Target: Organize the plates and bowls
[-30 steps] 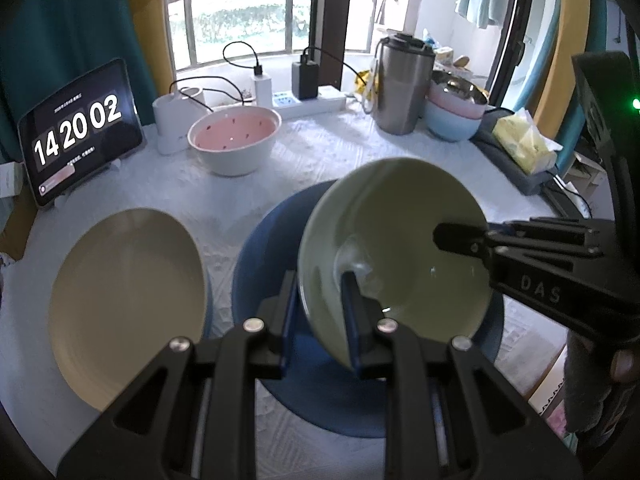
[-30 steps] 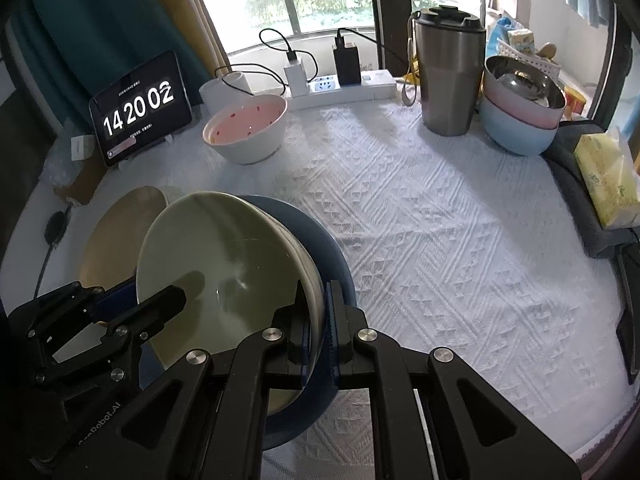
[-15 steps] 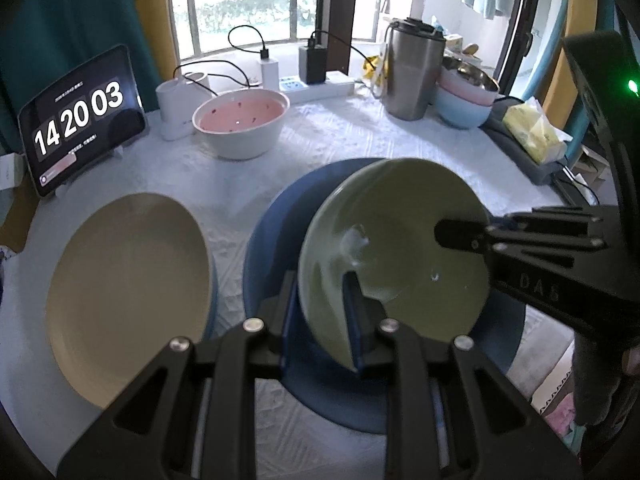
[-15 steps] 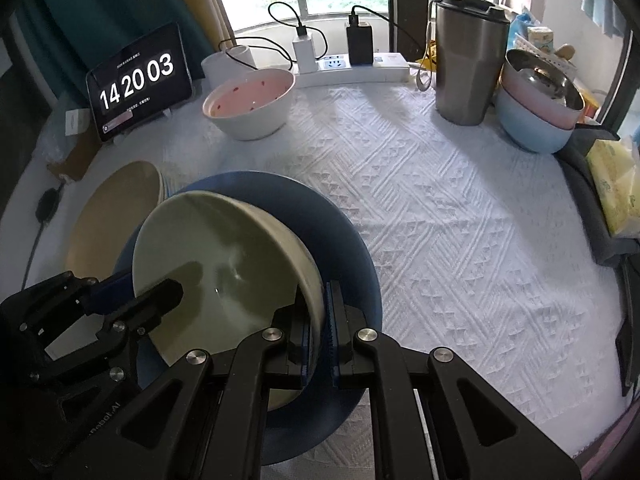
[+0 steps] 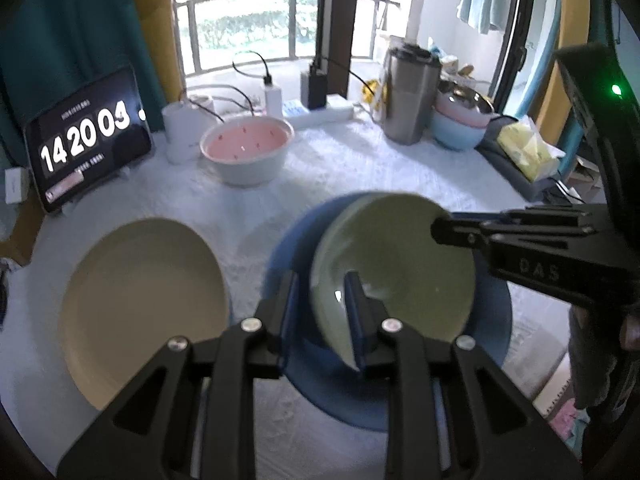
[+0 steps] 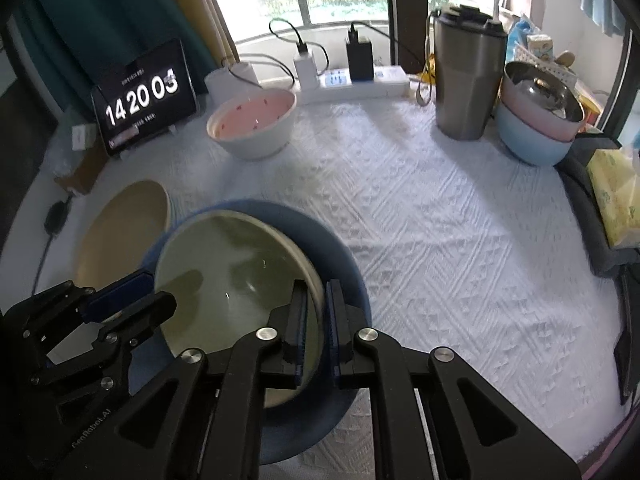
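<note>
Bowl point(image 5: 394, 268) has sunk lower over the blue plate point(image 6: 340, 248) since a second ago — nearly nested. Right tool point(image 6: 317, 320) still pinches its rim; left tool point(image 5: 320, 308) now straddles the opposite rim loosely — release looks close.

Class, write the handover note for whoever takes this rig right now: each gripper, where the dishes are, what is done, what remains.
Left gripper: open, its fingers straddling the green bowl rim.
Right gripper: shut on the opposite rim.
The green bowl sits over the blue plate; whether it touches is unclear.
Cream plate lies to the left, pink bowl stands behind.
Left: release the right gripper, then sort the cream plate and pink bowl.
</note>
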`<action>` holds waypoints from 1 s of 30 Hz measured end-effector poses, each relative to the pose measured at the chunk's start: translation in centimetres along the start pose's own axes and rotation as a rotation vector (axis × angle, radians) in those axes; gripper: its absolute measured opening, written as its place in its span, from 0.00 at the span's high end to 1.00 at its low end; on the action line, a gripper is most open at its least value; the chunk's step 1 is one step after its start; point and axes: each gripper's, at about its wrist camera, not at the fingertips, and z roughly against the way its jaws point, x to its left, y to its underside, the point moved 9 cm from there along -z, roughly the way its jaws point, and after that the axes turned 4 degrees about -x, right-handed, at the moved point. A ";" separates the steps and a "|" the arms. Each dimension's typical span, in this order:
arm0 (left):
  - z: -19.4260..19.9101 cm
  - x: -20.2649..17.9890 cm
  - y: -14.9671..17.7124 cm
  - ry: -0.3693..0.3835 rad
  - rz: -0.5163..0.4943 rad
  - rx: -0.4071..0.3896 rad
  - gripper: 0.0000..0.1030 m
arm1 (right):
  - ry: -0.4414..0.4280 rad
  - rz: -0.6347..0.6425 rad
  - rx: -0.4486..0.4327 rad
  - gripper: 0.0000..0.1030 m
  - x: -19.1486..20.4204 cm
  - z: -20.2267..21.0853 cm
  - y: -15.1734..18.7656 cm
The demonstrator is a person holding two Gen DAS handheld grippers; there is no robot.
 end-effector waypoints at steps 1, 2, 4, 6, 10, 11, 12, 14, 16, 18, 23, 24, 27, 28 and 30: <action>-0.1 0.2 -0.3 -0.006 0.000 -0.005 0.75 | 0.002 0.003 -0.010 0.88 0.1 0.0 -0.3; -0.2 0.4 -0.5 -0.011 0.002 -0.007 0.75 | 0.004 0.004 -0.010 0.87 0.2 0.0 -0.4; -0.3 0.7 -1.1 -0.010 0.012 -0.023 0.75 | -0.017 0.001 -0.018 0.86 0.5 0.0 -0.8; -0.5 0.9 -1.8 -0.004 0.017 -0.049 0.75 | -0.043 0.005 -0.036 0.86 0.9 0.1 -1.1; -1.5 1.1 -2.6 -0.008 0.013 -0.057 0.75 | -0.050 0.052 -0.084 0.85 1.7 -0.3 -2.0; -1.7 1.2 -2.7 -0.012 0.012 -0.056 0.75 | -0.046 0.058 -0.089 0.85 1.7 -0.4 -2.1; -2.0 1.3 -2.8 -0.014 0.014 -0.055 0.75 | -0.048 0.059 -0.091 0.85 1.7 -0.6 -2.3; -2.5 1.5 -2.8 -0.014 0.017 -0.052 0.75 | -0.099 0.018 -0.072 0.85 1.5 -0.8 -2.5; -3.1 1.5 -2.5 -0.018 0.007 -0.040 0.75 | -0.125 -0.031 -0.039 0.85 0.8 -1.2 -2.6; -3.5 1.2 -2.0 0.003 0.007 -0.025 0.75 | -0.148 -0.071 -0.014 0.85 0.2 -1.4 -2.6; -3.8 0.2 -1.0 0.026 -0.016 -0.017 0.75 | -0.188 -0.133 0.032 0.85 -0.6 -1.6 -2.2; -3.8 0.0 -0.7 0.033 -0.022 -0.014 0.75 | -0.198 -0.149 0.045 0.85 -0.8 -1.7 -1.9; -3.4 -0.2 -0.1 0.012 -0.049 -0.029 0.75 | -0.219 -0.195 0.110 0.88 -0.7 -2.6 -0.2; -3.3 -0.2 0.0 0.019 -0.048 -0.026 0.74 | -0.205 -0.185 0.111 0.89 -0.6 -2.5 0.1; -3.2 0.1 0.4 0.036 -0.024 -0.010 0.74 | -0.205 -0.190 0.112 0.90 -0.3 -2.1 0.4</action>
